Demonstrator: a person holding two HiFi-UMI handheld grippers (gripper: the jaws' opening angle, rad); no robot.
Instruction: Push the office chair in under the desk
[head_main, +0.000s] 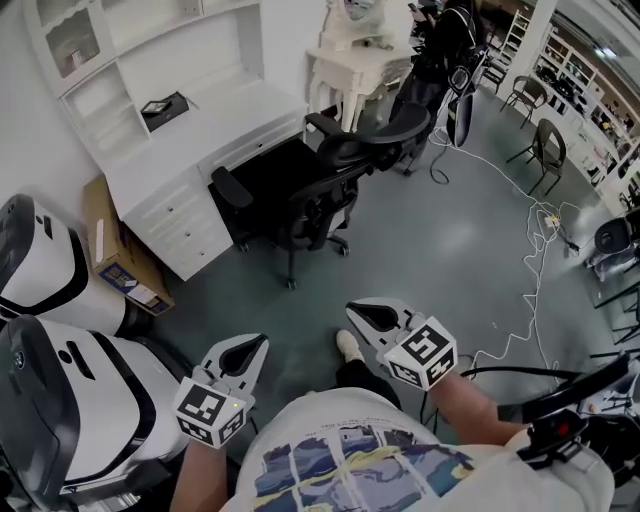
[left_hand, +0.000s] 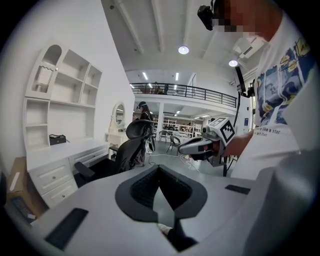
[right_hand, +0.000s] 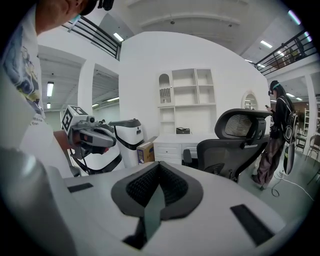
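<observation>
A black mesh office chair (head_main: 320, 190) stands on the grey floor, its seat turned toward the white desk (head_main: 190, 140) and partly in the dark knee space. It also shows in the left gripper view as the chair (left_hand: 131, 147) and in the right gripper view as the chair (right_hand: 235, 145). My left gripper (head_main: 250, 345) is shut and empty, well short of the chair. Beside it my right gripper (head_main: 365, 312) is shut too, holding nothing, a good stretch of floor away from the chair's base.
A white hutch with shelves (head_main: 120, 50) tops the desk. A cardboard box (head_main: 115, 255) leans at the desk's left end, next to white machines (head_main: 60, 380). Cables (head_main: 530, 270) trail over the floor at right. A person in black (right_hand: 277, 135) stands behind the chair.
</observation>
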